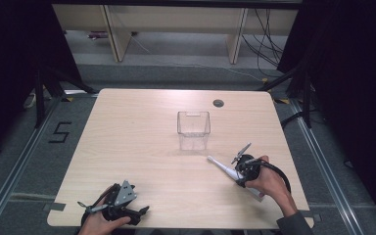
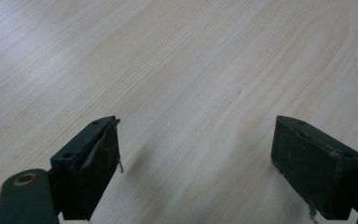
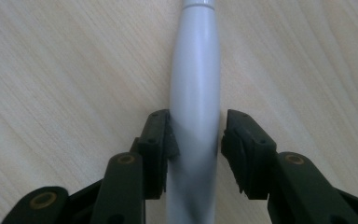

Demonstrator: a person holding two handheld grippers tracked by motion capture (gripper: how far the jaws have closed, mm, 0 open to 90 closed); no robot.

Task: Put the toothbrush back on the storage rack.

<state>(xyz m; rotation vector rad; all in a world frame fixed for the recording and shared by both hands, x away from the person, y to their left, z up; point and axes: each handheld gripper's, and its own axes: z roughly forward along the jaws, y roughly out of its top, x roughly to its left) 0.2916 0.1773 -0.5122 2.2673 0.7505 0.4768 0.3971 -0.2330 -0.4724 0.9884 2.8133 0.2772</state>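
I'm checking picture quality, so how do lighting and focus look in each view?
High view: even light on the table, dark surroundings, clear bin faint. Left gripper view: soft sheen on the wood, sharp. Right gripper view: white handle softly blurred, shaded between the right tool pads.

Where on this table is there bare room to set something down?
Most of the table is bare: the whole left half, between the left gripper and the clear bin, and the far strip behind the bin up to the grommet. The near right is crowded: the right gripper straddles the white handle.
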